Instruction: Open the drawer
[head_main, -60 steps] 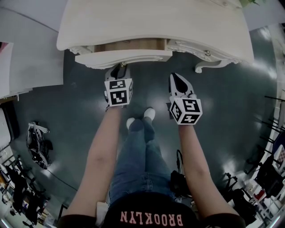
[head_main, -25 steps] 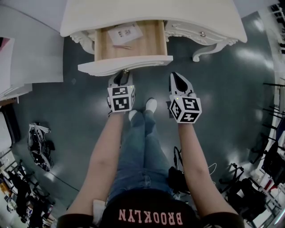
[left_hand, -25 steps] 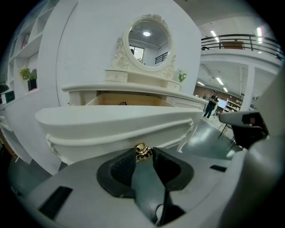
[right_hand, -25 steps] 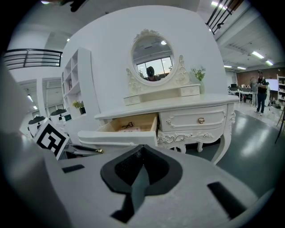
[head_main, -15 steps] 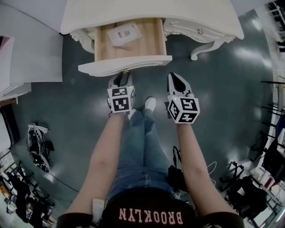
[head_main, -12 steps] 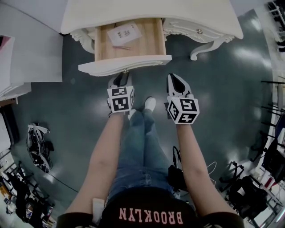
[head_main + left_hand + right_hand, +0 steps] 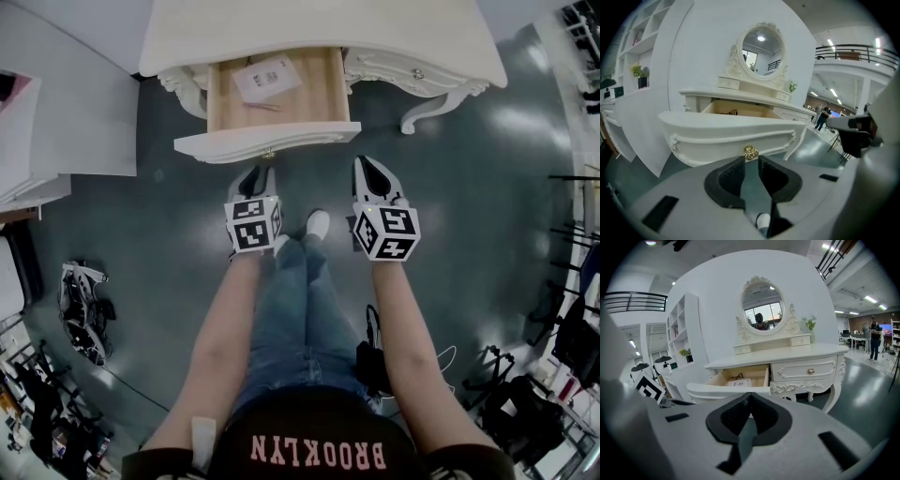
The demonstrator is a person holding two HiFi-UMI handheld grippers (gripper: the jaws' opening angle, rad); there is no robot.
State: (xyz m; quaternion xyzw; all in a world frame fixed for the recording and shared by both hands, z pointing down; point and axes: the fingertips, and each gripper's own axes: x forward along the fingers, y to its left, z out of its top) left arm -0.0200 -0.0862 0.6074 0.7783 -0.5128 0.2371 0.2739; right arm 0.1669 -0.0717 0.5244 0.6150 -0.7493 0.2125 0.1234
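Below the white surface [image 7: 319,28] the drawer [image 7: 267,142] stands well out; it looks light and free-sliding. Its small brass knob [image 7: 750,152], hard and probably slippery, is the hold. The left tool [image 7: 750,161], empty, has just been narrowing, its jaws still parted just short of the knob. The right tool [image 7: 750,398] is closed on nothing.

"BROOKLYN" is seen upside down on a dark shirt [image 7: 314,424], bottom centre; print on the paper [image 7: 267,78] in the drawer [image 7: 272,142] is unreadable.
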